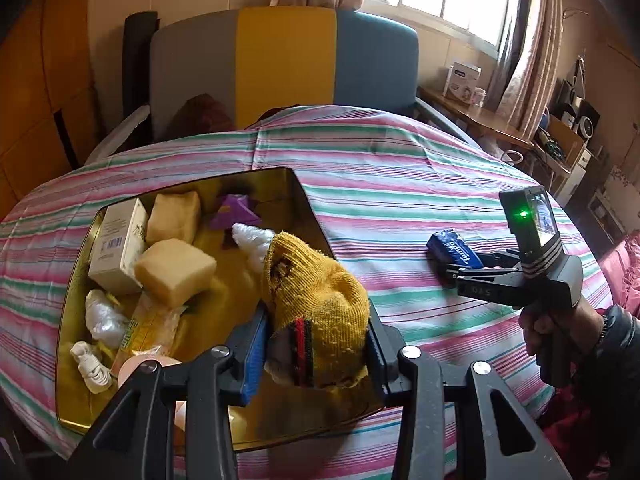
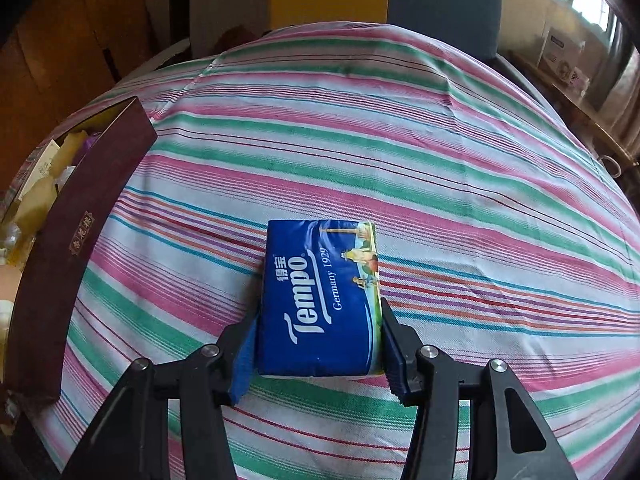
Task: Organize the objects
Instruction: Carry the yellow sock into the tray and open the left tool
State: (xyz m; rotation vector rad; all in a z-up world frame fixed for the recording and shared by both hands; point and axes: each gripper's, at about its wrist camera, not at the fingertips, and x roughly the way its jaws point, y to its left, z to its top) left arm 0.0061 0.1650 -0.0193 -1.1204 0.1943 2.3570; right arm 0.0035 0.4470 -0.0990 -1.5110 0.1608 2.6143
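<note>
Gold tin (image 1: pixel 72 292) at table's left edge holds boxes, sponges; L gripper (image 1: pixel 316 344) jaws clamp a worn mustard-yellow sock (image 1: pixel 320 292) over tin's right rim. R gripper (image 2: pixel 320 344) jaws squeeze blue Tempo tissue pack (image 2: pixel 320 296) mid-table on striped cloth (image 2: pixel 440 160)

Tin box (image 1: pixel 312 208): polished gold metal inside, mirror-glossy; matt maroon outside. Sock (image 1: pixel 320 300): coarse yellow knit, rough. Tissue pack (image 2: pixel 320 300): smooth, glossy blue plastic film. Worktop cover (image 2: pixel 440 184): striped woven cloth, matt. Sponges (image 1: pixel 174 272): porous foam.

yellow sock (image 1: pixel 320 300) | over tin (image 1: pixel 80 280); blue tissue pack (image 2: pixel 320 300) | on cloth
</note>
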